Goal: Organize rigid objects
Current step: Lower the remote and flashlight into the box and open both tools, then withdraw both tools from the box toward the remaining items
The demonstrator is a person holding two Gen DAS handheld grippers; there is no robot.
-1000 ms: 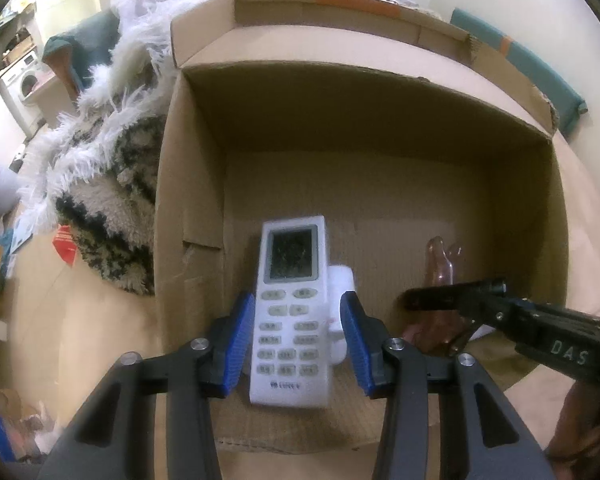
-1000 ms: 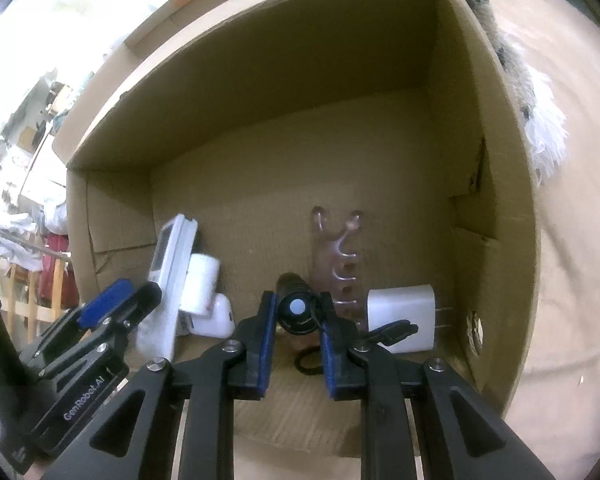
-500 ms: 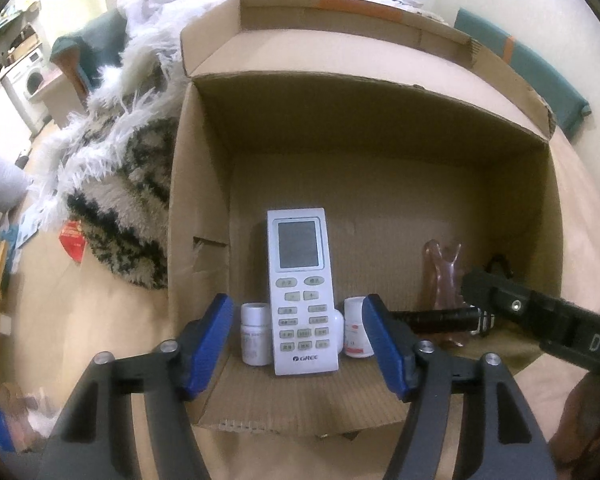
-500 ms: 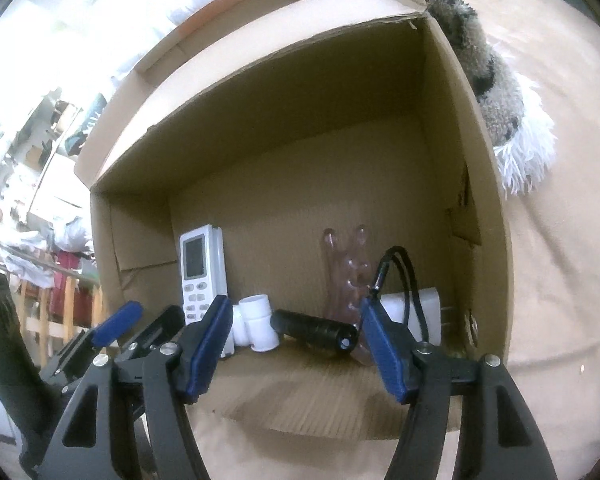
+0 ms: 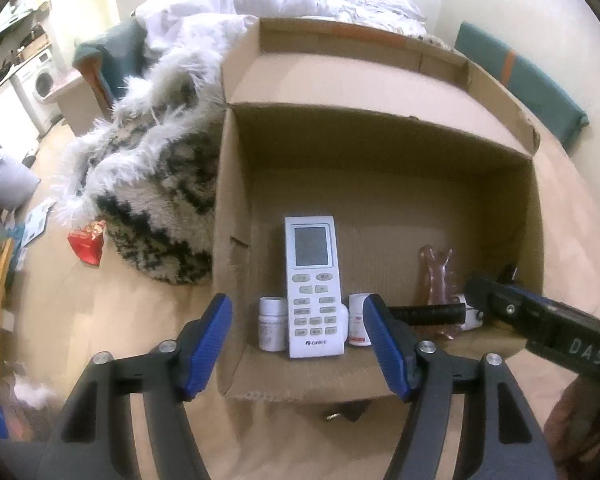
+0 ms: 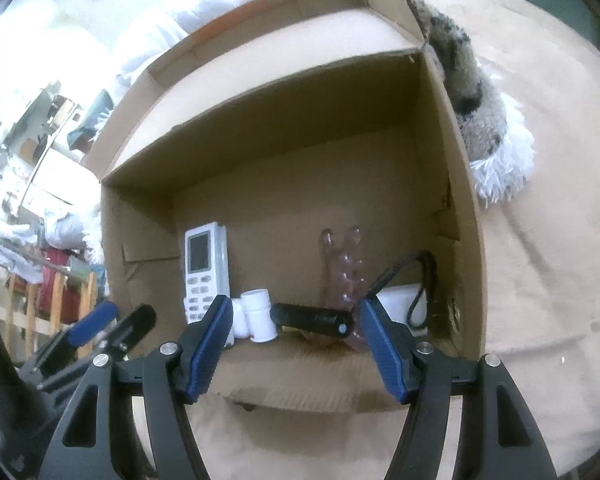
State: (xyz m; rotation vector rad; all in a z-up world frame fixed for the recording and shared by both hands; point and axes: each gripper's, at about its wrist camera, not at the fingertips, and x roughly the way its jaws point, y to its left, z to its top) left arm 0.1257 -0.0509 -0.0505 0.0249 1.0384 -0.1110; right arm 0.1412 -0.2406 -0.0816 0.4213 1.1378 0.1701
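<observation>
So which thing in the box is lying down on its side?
The black tube. It lies flat on the box floor, while the remote leans up against the back wall and the white bottles stand upright.

My left gripper [image 5: 298, 346] fills the lower frame, its jaws, which have just been opening, apart and empty, framing the white remote [image 5: 313, 286] that stands against two small white bottles [image 5: 272, 324] inside the cardboard box [image 5: 236, 208] at centre.

"GREE" stands at the foot of the white remote [image 5: 313, 292]; "DAS" (cut off) marks the right gripper [image 5: 500, 300] at four o'clock.
</observation>
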